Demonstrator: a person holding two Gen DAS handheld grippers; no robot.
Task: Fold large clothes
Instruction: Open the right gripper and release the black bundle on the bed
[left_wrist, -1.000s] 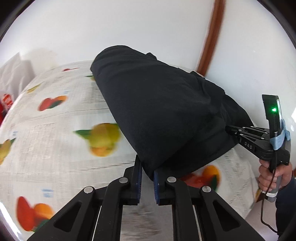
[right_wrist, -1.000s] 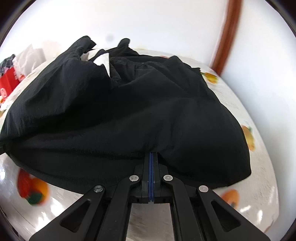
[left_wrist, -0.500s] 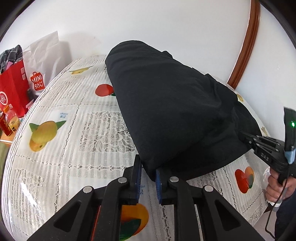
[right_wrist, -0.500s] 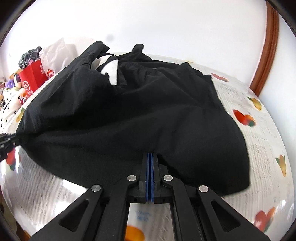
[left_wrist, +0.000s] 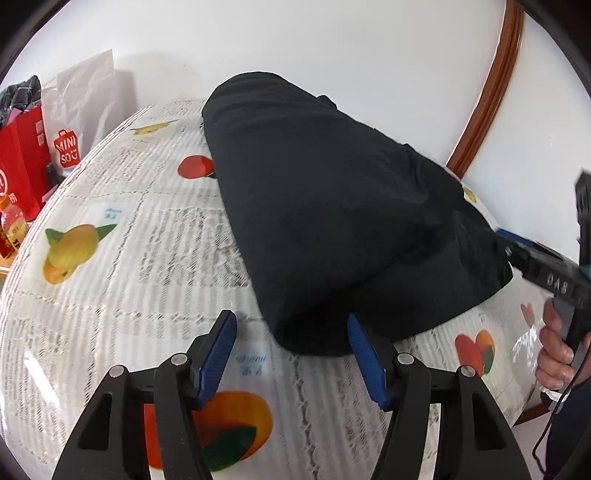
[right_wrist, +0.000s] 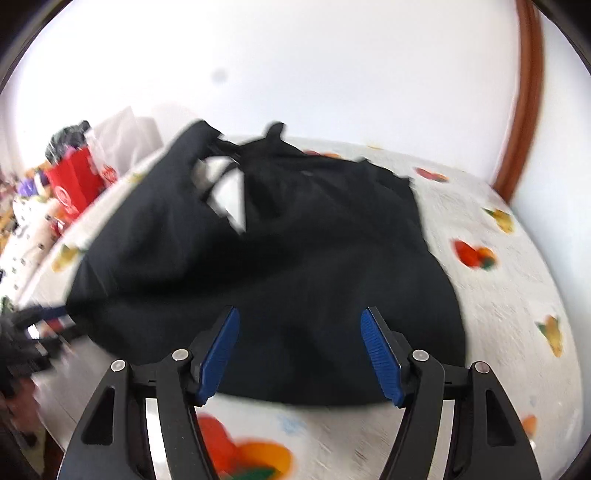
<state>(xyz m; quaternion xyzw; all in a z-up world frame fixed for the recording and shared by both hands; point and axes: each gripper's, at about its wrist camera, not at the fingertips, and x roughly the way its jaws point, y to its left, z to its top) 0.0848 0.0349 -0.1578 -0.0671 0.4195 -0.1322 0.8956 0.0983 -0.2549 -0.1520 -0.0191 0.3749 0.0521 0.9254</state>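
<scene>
A large black garment lies folded over on the table with a fruit-print lace cloth. My left gripper is open, its blue pads on either side of the garment's near corner without touching it. My right gripper is open too, just above the garment's near hem. The right gripper also shows in the left wrist view at the garment's right edge, held by a hand. A white label shows near the garment's neck.
Red and white shopping bags stand at the table's far left, with a bottle beside them. White walls and a brown wooden trim close the far side. The table edge falls away on the right.
Both grippers were shut on the garment's near hem and have opened, letting it go. The garment now rests on the table.
</scene>
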